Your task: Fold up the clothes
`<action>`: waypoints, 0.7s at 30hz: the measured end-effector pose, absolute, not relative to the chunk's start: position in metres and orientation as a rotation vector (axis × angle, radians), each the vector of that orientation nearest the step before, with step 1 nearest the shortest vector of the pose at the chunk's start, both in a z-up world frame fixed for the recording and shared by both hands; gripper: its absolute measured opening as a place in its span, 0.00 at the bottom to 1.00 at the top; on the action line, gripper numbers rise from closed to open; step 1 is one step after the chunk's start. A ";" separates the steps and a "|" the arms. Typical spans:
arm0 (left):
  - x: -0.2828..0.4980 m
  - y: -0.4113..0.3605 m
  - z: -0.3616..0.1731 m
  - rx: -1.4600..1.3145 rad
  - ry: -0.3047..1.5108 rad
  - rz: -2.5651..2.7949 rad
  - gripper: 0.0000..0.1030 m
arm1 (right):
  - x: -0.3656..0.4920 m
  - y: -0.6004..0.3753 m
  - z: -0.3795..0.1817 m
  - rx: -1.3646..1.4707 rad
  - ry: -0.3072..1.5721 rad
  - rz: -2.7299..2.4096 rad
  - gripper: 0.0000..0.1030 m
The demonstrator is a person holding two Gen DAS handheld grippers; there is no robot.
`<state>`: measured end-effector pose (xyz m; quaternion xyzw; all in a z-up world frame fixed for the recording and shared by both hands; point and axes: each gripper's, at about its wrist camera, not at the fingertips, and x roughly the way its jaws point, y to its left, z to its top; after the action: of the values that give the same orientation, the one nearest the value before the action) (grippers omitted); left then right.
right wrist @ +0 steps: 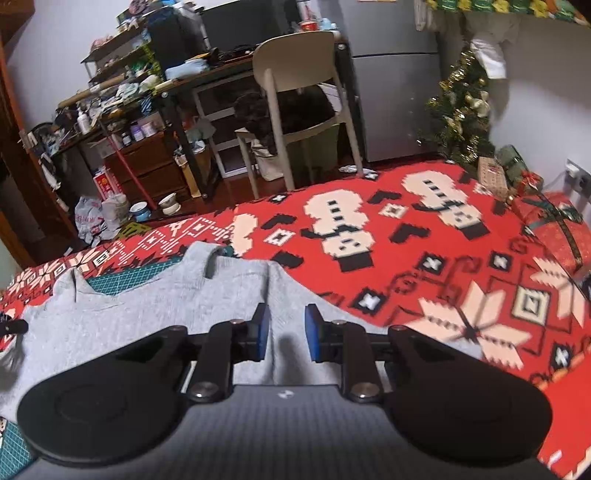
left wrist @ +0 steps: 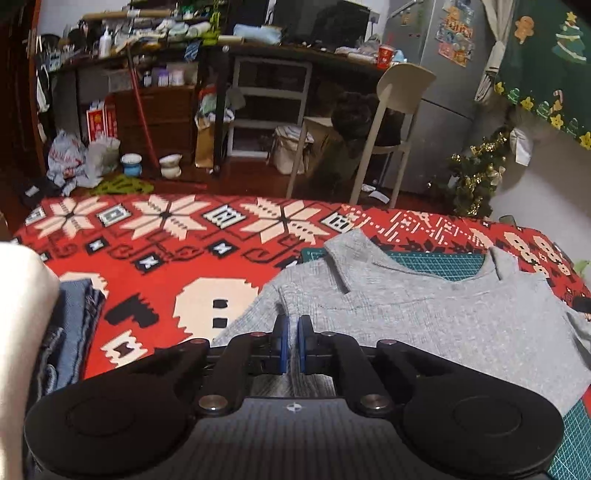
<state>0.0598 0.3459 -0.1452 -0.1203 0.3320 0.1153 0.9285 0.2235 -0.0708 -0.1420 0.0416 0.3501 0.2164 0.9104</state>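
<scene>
No legible text. Red carton (left wrist: 101, 122) on far-left floor, fridge stickers (left wrist: 455, 35), plastic bag (left wrist: 66, 157): print too blurred/small to read. No nos., no brands.

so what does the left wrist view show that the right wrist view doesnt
Only the left wrist view shows the folded jeans stacked at the left edge, and the left claw nearly closed over a ridge of fabric. Only the right wrist view shows the wrapped gifts at the far right and the right claw open. Both show the grey shirt on the red blanket, and the beige chair.
</scene>
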 end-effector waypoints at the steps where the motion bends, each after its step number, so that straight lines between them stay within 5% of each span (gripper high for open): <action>1: 0.059 0.346 -0.145 -0.246 0.677 0.237 0.05 | 0.227 -0.066 -0.142 0.074 0.720 0.454 0.23; 8: 0.056 0.348 -0.140 -0.248 0.652 0.246 0.05 | 0.252 -0.032 -0.144 0.088 0.741 0.444 0.23; 11: 0.051 0.346 -0.135 -0.236 0.620 0.260 0.05 | 0.258 -0.022 -0.149 0.058 0.758 0.427 0.04; 18: 0.058 0.352 -0.153 -0.244 0.693 0.274 0.06 | 0.261 -0.022 -0.156 0.061 0.784 0.401 0.05; 21: 0.055 0.353 -0.155 -0.245 0.702 0.292 0.15 | 0.256 -0.028 -0.149 0.072 0.765 0.410 0.10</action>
<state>0.0553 0.3532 -0.1547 -0.1190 0.3416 0.1422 0.9214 0.2557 -0.0281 -0.1488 0.0349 0.3707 0.1986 0.9066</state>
